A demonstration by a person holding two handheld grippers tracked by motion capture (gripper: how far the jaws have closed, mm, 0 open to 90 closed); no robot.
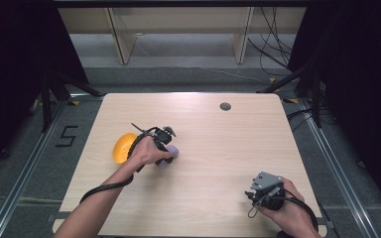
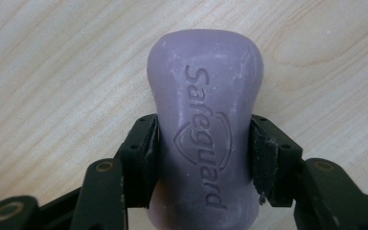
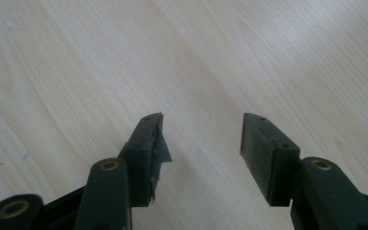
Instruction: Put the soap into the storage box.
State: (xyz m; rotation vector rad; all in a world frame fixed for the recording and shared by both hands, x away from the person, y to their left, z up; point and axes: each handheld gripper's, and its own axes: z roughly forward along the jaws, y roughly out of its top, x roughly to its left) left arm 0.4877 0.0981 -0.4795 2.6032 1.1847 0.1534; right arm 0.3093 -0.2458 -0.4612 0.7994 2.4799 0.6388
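Even overhead light on the table [image 1: 218, 148]; dark, murky surroundings; perhaps slight softness; faint shadows, no glare

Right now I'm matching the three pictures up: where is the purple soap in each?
High view: the soap lies left of centre, under the left gripper, beside a yellow bowl.
Left gripper view: centre, clamped between the jaws.
Right gripper view: not in it.
Shared landmark: the wooden table.
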